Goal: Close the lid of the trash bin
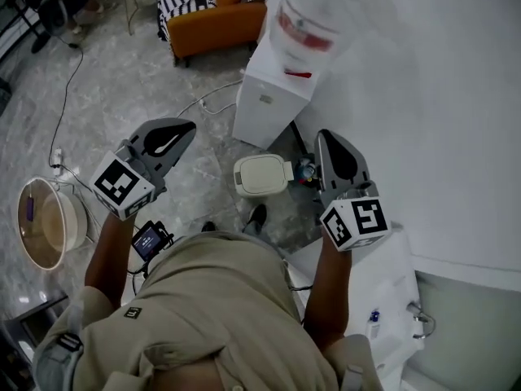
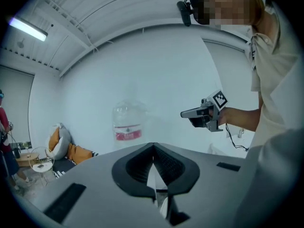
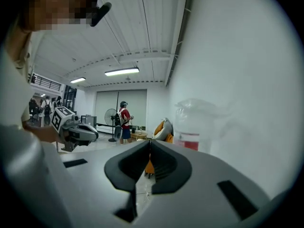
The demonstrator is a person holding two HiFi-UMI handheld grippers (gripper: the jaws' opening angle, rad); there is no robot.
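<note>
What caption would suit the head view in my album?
A person holds the left gripper and right gripper above a small trash bin beside a water cooler.

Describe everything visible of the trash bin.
The trash bin is small, cream-white and plastic-looking, a rounded square from above. Only its top shows: a lid with an inset panel, apparently lying flat and shut, and a tab on one edge. It stands on the grey floor near the white water dispenser, just ahead of the person's shoe.
</note>
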